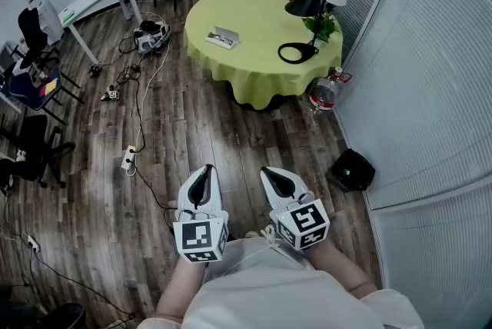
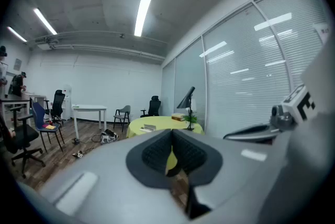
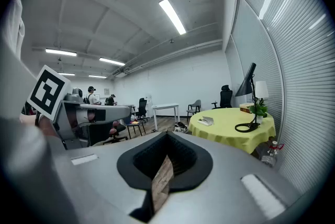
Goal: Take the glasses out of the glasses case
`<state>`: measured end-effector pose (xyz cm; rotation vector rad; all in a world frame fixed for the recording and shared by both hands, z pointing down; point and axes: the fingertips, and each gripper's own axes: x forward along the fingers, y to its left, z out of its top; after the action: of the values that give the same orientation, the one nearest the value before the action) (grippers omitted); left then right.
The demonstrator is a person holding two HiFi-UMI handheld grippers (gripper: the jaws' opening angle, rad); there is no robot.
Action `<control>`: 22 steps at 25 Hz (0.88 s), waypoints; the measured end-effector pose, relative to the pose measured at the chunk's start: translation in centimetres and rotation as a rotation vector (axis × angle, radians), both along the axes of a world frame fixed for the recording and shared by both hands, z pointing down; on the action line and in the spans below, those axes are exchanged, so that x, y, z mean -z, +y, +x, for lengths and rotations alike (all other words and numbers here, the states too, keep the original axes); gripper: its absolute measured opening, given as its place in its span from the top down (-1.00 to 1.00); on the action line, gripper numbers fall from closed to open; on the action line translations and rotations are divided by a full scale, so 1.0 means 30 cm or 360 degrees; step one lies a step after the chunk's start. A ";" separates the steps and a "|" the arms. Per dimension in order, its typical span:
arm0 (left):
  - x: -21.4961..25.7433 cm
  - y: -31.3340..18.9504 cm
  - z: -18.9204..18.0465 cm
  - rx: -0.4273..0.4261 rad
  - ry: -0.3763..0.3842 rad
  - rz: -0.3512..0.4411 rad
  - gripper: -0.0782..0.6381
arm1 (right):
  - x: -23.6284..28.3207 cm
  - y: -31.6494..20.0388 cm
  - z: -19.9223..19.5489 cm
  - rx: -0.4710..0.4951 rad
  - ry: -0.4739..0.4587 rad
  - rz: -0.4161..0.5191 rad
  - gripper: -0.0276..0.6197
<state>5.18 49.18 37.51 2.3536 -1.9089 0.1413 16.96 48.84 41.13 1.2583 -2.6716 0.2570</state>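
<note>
Head view puts the whole job well ahead of the person: the glasses case (image 1: 221, 37) lies on the round, yellow-clothed bench (image 1: 257, 85) across a stretch of wooden floor, well apart from both tools. It sits on the left part of the bench top, not far from that side's edge, with its long axis running from far-left to near-right. It is too small from here to tell whether its lid is up or whether glasses show inside. The left tool (image 1: 204, 174) and right tool (image 1: 270, 175) are held close to the body, side by side, pointing toward the bench. Each tool's own view shows its jaws drawn together to a thin slit with nothing caught between them. The case lies almost straight ahead of the left tool, so I'd judge that hand slightly the nearer. The black lamp (image 1: 311, 4) and its ring base (image 1: 298, 52) stand on the bench's right part, clear of the case, with bare cloth all round it. The walk in looks open down the middle: cables (image 1: 142, 101) trail on the floor to the left, while a bottle (image 1: 324, 91) and a dark bag (image 1: 352, 168) sit by the glass wall (image 1: 430, 74) on the right.
</note>
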 end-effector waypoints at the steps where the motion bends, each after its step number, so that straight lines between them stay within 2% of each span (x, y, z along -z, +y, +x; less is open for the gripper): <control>1: -0.001 -0.002 -0.006 -0.0002 -0.0002 0.0002 0.76 | -0.001 -0.002 -0.006 0.0002 0.0002 0.0001 0.92; 7: -0.025 -0.007 -0.027 -0.0004 -0.0011 -0.0004 0.76 | -0.028 -0.005 -0.029 0.0014 0.0011 -0.0013 0.92; 14: -0.074 -0.011 -0.038 -0.0003 -0.0002 -0.0061 0.76 | -0.073 -0.016 -0.040 -0.0021 -0.0019 -0.0100 0.92; 22: -0.106 -0.022 -0.126 0.0094 0.0010 -0.0099 0.76 | -0.112 -0.055 -0.087 -0.0007 -0.0039 -0.0167 0.92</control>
<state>1.39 48.51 40.69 2.2529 -1.9396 0.1856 14.34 47.20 44.50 1.2371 -2.6378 0.4104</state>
